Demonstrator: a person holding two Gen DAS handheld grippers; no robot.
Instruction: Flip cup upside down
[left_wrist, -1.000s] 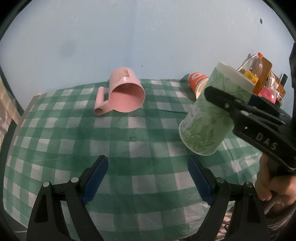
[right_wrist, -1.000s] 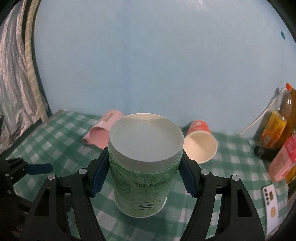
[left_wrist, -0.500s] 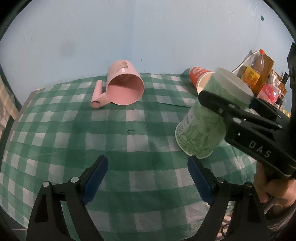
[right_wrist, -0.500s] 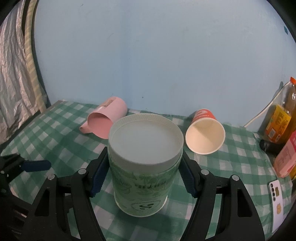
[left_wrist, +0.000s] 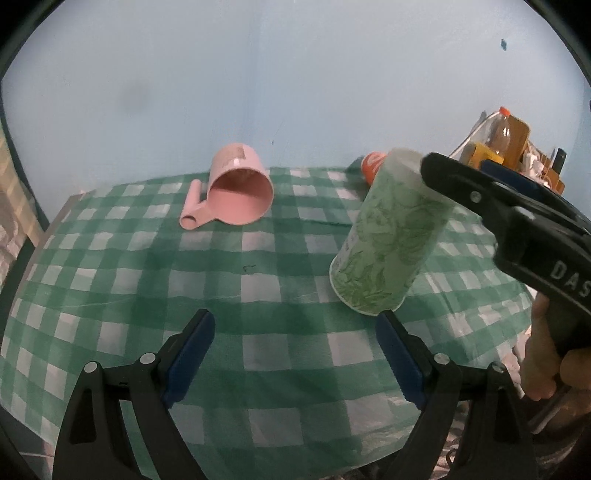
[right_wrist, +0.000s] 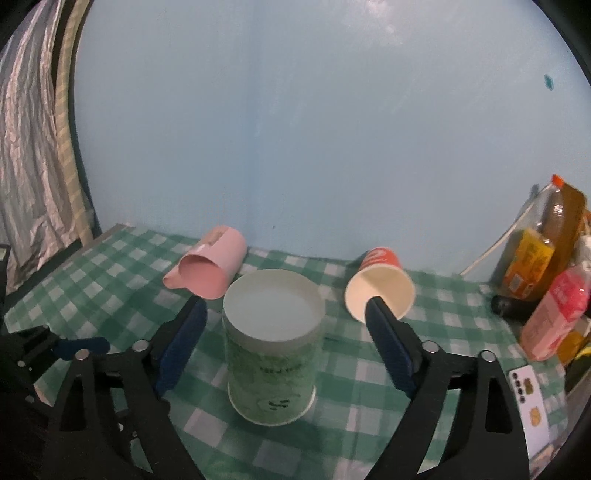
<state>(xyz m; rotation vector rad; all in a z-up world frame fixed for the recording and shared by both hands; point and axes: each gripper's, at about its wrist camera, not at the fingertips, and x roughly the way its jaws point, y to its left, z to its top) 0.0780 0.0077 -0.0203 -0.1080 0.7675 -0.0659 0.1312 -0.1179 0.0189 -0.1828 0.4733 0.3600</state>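
The green-patterned paper cup (right_wrist: 272, 350) stands upside down on the green checked tablecloth (right_wrist: 354, 373), its white base facing up. It also shows in the left wrist view (left_wrist: 388, 240), where it looks tilted. My right gripper (right_wrist: 286, 332) is open, with its blue pads on either side of the cup and apart from it. My left gripper (left_wrist: 295, 354) is open and empty, low over the cloth to the left of the cup.
A pink mug (left_wrist: 236, 192) lies on its side at the back left. An orange paper cup (right_wrist: 380, 291) lies on its side at the back right. Bottles and cartons (right_wrist: 543, 266) crowd the right edge, with a card (right_wrist: 528, 402) near the front right.
My right gripper lowered the green cup onto the cloth and opened, letting go of it. My left gripper stayed open and nearly still.
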